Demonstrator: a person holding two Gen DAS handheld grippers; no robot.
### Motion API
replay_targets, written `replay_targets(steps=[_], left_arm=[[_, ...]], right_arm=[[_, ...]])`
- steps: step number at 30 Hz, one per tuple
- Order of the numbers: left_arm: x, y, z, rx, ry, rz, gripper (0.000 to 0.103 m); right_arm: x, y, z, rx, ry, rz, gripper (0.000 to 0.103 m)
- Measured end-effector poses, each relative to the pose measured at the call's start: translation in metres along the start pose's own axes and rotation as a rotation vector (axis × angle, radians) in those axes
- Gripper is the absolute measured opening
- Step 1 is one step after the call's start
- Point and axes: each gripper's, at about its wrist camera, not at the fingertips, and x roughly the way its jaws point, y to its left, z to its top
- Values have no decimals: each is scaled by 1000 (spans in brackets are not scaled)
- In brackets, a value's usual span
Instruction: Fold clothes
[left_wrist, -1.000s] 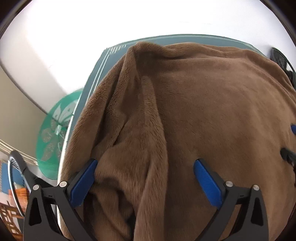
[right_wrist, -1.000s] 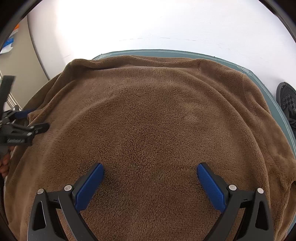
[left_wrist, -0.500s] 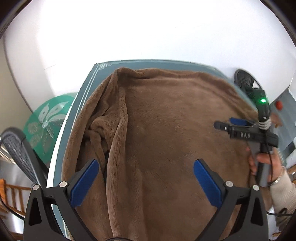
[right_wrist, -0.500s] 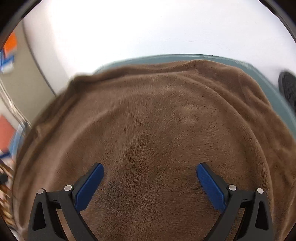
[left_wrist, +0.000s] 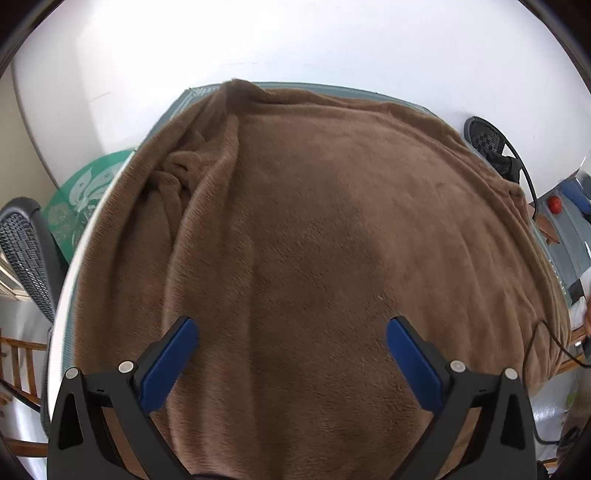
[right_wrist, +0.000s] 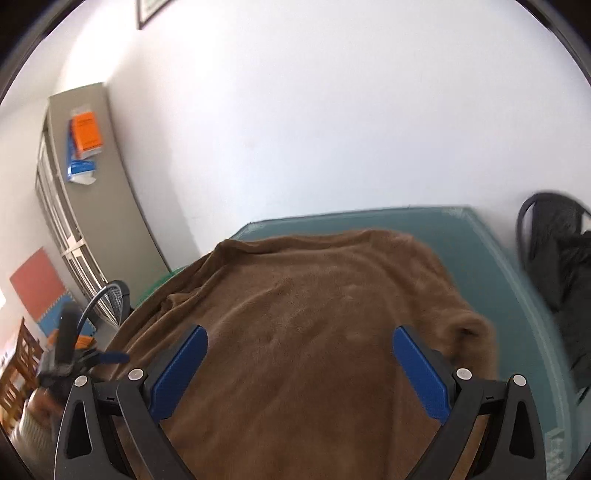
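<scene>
A brown fleece garment lies spread over a teal-topped table, covering most of it. In the left wrist view it fills the middle of the picture, mostly smooth, with a bunch of folds and creases gathered along its left side near the far left corner. The table's teal surface shows only as a thin strip along the far edge and at the left and right rims.

The left gripper hangs above the near part of the garment with its blue-padded fingers spread wide apart and nothing between them. The right gripper is likewise wide open and empty, above the near part of the garment; from its view the bare teal table stretches to the right of the cloth and beyond its far edge.

At the lower left of the right wrist view the left gripper appears again, blurred. A dark mesh chair stands off the table's left side, next to a green patterned round surface. Another dark chair with dark cloth on it stands at the table's right. A grey cabinet with an orange paper on it stands against the white wall.
</scene>
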Motion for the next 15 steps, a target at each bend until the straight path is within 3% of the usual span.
replay_targets(steps=[4,9,12,15], left_arm=[[3,-13,-5,30,10,1,103],[1,-29,-2,61,3,-20,103],[0,-35,3,59,-10,-36,103],[3,-38,11,34,-21,-58,103]], right_arm=[[-25,-9,-36,37,68,-10,102],[-15,-11,-78,64,179,45,102],[-5,-24,-85,137,187,43,102],[-2,-53,-87,294,163,67,102]])
